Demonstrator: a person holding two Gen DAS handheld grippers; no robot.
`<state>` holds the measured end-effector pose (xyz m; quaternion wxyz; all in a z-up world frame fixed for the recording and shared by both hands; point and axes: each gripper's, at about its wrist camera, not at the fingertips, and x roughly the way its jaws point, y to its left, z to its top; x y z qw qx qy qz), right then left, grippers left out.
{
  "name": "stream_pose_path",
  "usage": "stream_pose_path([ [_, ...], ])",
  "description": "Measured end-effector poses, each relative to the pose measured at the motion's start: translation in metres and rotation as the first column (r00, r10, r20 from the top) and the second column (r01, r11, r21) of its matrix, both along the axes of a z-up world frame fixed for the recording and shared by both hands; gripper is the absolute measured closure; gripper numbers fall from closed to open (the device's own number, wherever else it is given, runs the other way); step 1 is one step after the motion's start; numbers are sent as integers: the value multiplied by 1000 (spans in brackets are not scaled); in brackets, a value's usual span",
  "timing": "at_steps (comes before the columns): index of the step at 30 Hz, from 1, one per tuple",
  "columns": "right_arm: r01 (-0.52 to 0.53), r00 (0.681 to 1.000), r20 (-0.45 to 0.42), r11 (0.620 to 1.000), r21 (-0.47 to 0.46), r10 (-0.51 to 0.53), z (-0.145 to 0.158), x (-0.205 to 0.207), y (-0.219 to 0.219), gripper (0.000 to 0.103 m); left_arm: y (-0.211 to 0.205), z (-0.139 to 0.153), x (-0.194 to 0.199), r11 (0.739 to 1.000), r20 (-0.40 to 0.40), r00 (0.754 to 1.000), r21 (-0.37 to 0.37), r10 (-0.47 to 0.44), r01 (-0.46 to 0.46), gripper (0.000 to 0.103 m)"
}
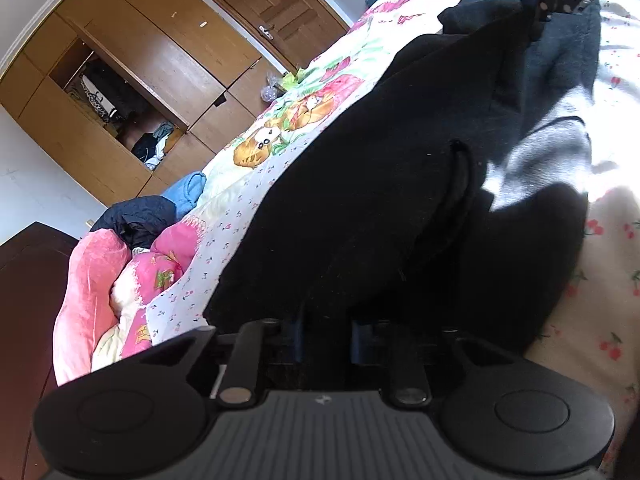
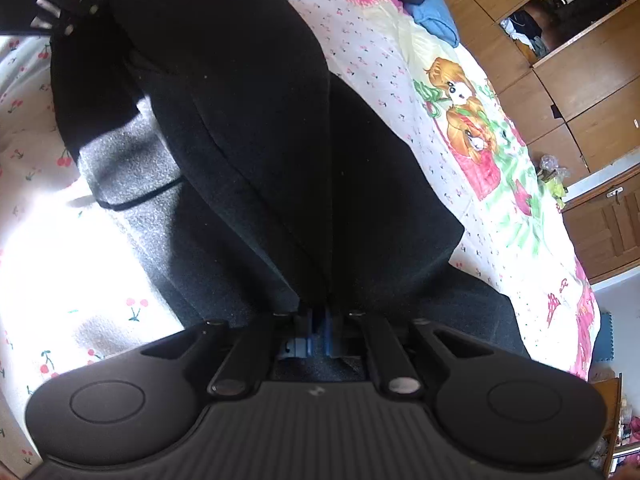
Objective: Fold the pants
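Bedroom: bed [image 1: 224,216] with a cherry-print sheet and a cartoon-girl panel [image 2: 468,120]; wooden wardrobe [image 1: 132,80] along the wall, one compartment open with clothes inside; a door [image 1: 280,12] beside it. Pink bedding [image 1: 92,288], a blue cloth [image 1: 186,194] and a dark jacket [image 1: 136,216] are bunched at one end of the bed.

Black pants [image 1: 360,208] lie on the sheet, stretched between the two tools, partly in hard sunlight that shows the fabric grey. A drawcord [image 2: 136,200] loops out over the sunlit patch.

Left gripper [image 1: 325,336]: blue pads apart with black fabric filling the gap; appears clamped on the pants edge. Right gripper [image 2: 319,320]: pads nearly together, pinching a fold of the pants. Each tool shows at the far end of the pants in the other's view.
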<state>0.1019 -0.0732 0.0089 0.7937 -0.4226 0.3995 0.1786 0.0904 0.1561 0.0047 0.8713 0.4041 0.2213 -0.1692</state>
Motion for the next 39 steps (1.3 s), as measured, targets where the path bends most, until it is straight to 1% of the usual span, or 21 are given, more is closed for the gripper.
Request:
stream_pose_path([
  [2, 27, 998, -54, 999, 27, -26, 2, 7, -2, 100, 7, 19, 9, 1000, 39, 999, -23, 14, -13, 70],
  [3, 28, 998, -58, 999, 35, -26, 8, 6, -1, 100, 12, 29, 13, 999, 69, 997, -20, 28, -26, 71],
  [6, 33, 999, -29, 995, 96, -30, 46, -1, 7, 100, 31, 59, 22, 997, 155, 985, -30, 74, -70, 71],
  [8, 6, 1000, -6, 990, 144, -6, 75, -14, 16, 100, 45, 71, 19, 995, 172, 981, -57, 89, -81, 71],
  [10, -25, 1000, 9, 989, 148, 24, 85, -30, 24, 100, 57, 67, 8, 995, 169, 982, -65, 87, -77, 71],
  [12, -36, 999, -2, 992, 122, 36, 66, -40, 30, 100, 60, 38, -3, 997, 133, 988, -16, 83, -82, 71],
  [14, 3, 997, -80, 992, 129, 7, 26, -42, 32, 99, 58, -2, -13, 996, 54, 995, 38, 83, -85, 71],
  [15, 11, 994, -114, 994, 113, 2, 0, -43, 34, 99, 56, -19, -19, 994, 32, 997, 75, 75, -77, 71],
  [17, -7, 994, -112, 998, 67, 14, -33, -49, 39, 99, 52, -36, -31, 986, 68, 996, 150, 60, -69, 71],
  [18, -9, 995, -98, 998, 55, 14, -39, -51, 42, 98, 54, -34, -32, 985, 73, 995, 149, 72, -82, 71],
  [21, 16, 996, -92, 995, 102, -7, -21, -49, 42, 98, 68, -14, -28, 985, 106, 986, 107, 125, -137, 74],
  [23, 29, 996, -82, 992, 127, -18, -8, -49, 41, 98, 71, -3, -25, 987, 117, 985, 80, 131, -140, 74],
  [26, 35, 998, -64, 987, 160, -25, -3, -54, 46, 98, 66, -5, -26, 987, 137, 982, 71, 133, -144, 75],
  [28, 27, 997, -76, 987, 161, -15, -8, -57, 52, 98, 69, -5, -25, 988, 109, 984, 52, 140, -147, 77],
  [30, 7, 997, -83, 987, 159, 6, -7, -64, 58, 100, 74, -6, -29, 987, 106, 985, 64, 140, -147, 77],
  [33, -14, 994, -100, 976, 219, 37, 4, -75, 63, 103, 79, -2, -38, 985, 81, 982, 14, 170, -172, 77],
  [34, -22, 993, -106, 974, 227, 47, 3, -78, 67, 103, 79, -7, -37, 984, 63, 982, 13, 179, -180, 77],
  [35, -31, 992, -112, 975, 221, 57, -2, -79, 70, 103, 77, -16, -36, 983, 48, 982, 38, 180, -182, 77],
  [37, -26, 991, -122, 980, 198, 51, -16, -79, 73, 103, 71, -35, -40, 979, 30, 985, 114, 168, -170, 77],
  [38, -5, 991, -128, 979, 203, 31, -20, -78, 71, 102, 69, -36, -43, 977, 41, 985, 129, 169, -172, 76],
  [39, 16, 989, -145, 976, 217, 16, -21, -77, 67, 102, 69, -34, -46, 975, 34, 983, 122, 181, -184, 75],
])
